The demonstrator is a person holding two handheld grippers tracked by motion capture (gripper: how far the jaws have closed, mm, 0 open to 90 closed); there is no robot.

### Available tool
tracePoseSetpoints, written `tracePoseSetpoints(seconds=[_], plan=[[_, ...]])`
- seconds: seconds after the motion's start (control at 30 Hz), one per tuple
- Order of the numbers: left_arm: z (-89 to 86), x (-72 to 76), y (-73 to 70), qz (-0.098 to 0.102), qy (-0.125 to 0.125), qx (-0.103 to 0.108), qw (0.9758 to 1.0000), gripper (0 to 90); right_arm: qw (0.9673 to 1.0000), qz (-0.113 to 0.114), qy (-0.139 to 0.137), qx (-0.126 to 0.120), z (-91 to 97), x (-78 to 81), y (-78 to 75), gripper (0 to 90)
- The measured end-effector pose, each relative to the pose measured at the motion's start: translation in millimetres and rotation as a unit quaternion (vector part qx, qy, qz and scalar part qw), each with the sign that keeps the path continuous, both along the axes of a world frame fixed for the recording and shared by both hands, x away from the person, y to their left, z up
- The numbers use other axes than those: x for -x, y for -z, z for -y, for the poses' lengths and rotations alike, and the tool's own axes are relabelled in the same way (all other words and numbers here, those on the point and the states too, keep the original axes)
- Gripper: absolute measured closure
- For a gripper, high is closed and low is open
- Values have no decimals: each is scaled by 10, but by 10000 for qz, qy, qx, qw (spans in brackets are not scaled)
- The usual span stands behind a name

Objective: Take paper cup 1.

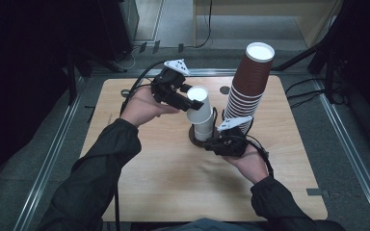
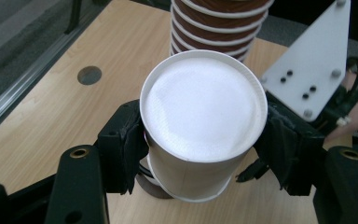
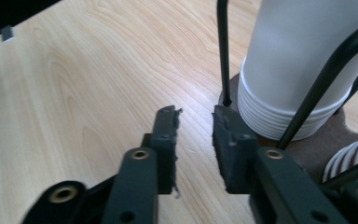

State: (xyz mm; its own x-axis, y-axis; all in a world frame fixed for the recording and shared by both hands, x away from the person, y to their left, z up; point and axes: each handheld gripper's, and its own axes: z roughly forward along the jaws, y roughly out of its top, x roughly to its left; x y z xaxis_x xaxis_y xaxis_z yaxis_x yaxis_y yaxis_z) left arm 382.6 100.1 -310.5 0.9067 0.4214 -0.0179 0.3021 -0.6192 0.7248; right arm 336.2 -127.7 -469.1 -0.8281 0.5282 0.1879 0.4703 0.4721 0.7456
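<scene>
right gripper (image 3: pixel 195 116): jaws slightly apart, nothing between | white cup stack (image 3: pixel 298 74): upright inside black wire holder (image 3: pixel 223 51), just beside right jaw | wooden table (image 3: pixel 74 84): under jaws

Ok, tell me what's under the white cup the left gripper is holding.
Under the white cup sits a stack of white cups in a black wire holder on a brown base. The cup covers the stack's top.

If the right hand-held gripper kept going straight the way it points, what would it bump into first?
Probably the wire holder around the stack of white cups. The right hand-held gripper has nothing between its jaws, and its right jaw is already close beside the holder's base; depth is hard to judge.
</scene>
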Motion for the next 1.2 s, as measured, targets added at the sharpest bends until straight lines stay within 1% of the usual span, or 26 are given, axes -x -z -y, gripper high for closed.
tracePoseSetpoints(seconds=[0.03,0.07,0.1,0.2,0.3,0.33,0.37,0.4,0.47,0.53,0.63,0.7,0.77,0.8,0.83,0.93,1.03,1.07,1.1,1.13,1.17,1.2], plan=[[0,0,0,0,0,0,10000,350,10000,4,-48,-44,15,15,-16,664],[-18,31,-5,10,33,3,10000,350,9999,-20,-107,-102,31,24,-28,630],[-58,97,-4,56,87,65,9999,350,9997,-62,-171,-153,43,33,-40,617],[-108,185,19,66,111,29,9999,350,9992,-30,-356,-158,55,75,-59,549],[-153,268,71,66,136,-28,9999,350,9983,55,-557,-151,50,116,-59,469],[-172,296,90,66,144,-31,9999,350,9980,54,-609,-171,47,130,-58,456],[-191,320,112,63,145,-15,9999,350,9977,45,-653,-161,45,145,-60,441],[-208,338,127,65,145,1,9999,349,9974,90,-707,-145,42,155,-60,426],[-268,396,179,65,140,169,9997,350,9965,119,-818,-132,36,179,-63,394],[-315,447,232,34,122,209,9997,350,9955,167,-920,-147,39,200,-74,366],[-359,521,321,12,117,206,9997,350,9943,185,-1034,-180,51,229,-92,317],[-372,571,382,-19,142,190,9997,349,9938,174,-1078,-219,65,237,-98,303],[-377,611,450,-97,190,207,9996,349,9931,125,-1124,-320,86,239,-97,285],[-378,626,486,-129,213,196,9995,349,9928,142,-1140,-349,97,237,-94,274],[-378,643,523,-147,228,178,9995,349,9924,105,-1165,-389,109,238,-90,264],[-380,691,647,-191,240,247,9992,349,9909,88,-1260,-471,135,239,-78,226],[-362,729,783,-226,199,245,9992,349,9888,93,-1375,-580,159,244,-78,204],[-359,733,814,-239,208,201,9993,349,9885,111,-1384,-600,166,253,-80,203],[-351,737,861,-258,227,208,9992,349,9880,151,-1406,-627,171,254,-78,201],[-341,741,913,-281,216,186,9992,349,9876,129,-1425,-645,178,260,-75,197],[-341,741,913,-281,216,186,9992,349,9876,129,-1425,-645,178,260,-75,197],[-329,740,988,-348,215,250,9988,349,9878,123,-1423,-614,189,266,-70,195]])
